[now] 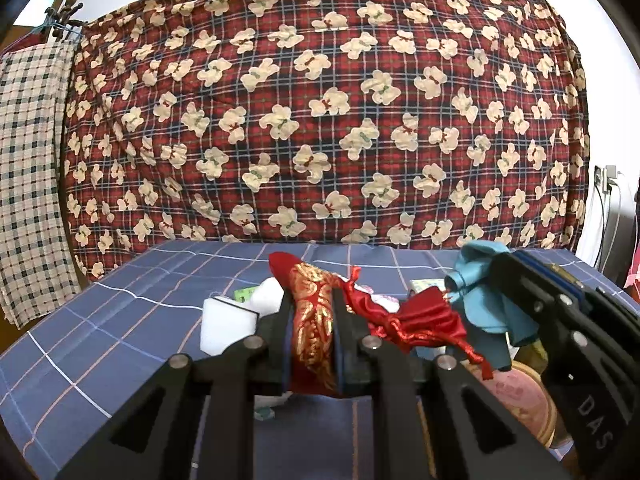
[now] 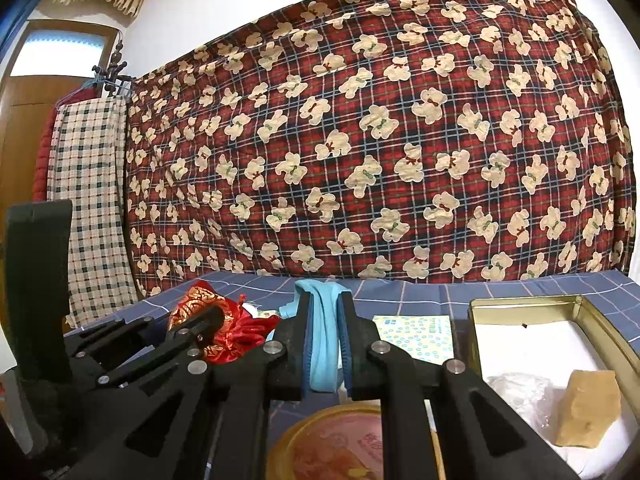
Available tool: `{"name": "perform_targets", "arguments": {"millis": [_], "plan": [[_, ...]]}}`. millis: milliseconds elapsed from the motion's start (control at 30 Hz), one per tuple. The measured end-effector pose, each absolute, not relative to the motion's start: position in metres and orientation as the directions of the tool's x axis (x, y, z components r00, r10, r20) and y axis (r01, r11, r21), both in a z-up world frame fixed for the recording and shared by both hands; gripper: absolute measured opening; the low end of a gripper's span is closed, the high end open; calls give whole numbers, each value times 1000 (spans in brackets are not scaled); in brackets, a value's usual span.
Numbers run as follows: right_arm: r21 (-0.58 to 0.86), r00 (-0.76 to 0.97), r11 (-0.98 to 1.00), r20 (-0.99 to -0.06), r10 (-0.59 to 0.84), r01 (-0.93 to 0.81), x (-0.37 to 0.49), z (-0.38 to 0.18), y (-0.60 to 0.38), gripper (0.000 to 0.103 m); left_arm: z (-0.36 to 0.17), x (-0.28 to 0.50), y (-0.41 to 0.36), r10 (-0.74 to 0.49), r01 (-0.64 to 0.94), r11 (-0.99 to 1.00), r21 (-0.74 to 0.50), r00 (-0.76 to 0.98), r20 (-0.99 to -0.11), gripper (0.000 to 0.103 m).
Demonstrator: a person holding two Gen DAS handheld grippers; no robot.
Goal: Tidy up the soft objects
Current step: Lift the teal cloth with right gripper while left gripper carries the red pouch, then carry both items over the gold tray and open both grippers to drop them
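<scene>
round tin lid point(image 2: 340, 444) half hidden behind fingers point(image 2: 362, 344), gold tin point(image 2: 520, 304) cut off at right edge

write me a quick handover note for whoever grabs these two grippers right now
Left gripper: shut on the red and gold pouch, held above the blue checked cloth.
Right gripper: shut on the light blue cloth, also lifted.
Open gold tin sits to the right, with a tan block and clear plastic inside. A round pink lid lies below the right gripper.
Done: both soft items picked up.
Left: probably set them into the tin, then gather the white items on the cloth.
</scene>
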State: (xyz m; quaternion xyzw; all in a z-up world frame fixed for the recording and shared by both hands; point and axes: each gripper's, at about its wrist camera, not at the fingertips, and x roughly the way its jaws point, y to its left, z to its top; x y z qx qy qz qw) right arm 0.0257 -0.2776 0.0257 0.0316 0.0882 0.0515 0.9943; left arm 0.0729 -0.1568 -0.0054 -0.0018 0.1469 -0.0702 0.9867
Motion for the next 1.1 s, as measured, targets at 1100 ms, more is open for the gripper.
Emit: {"name": "perform_targets", "arguments": {"millis": [1100], "plan": [[82,988,995,-142,61,-50,8,31,-315,14,-5,70,-200,-218,225,974,-11,926,-307,13]]}}
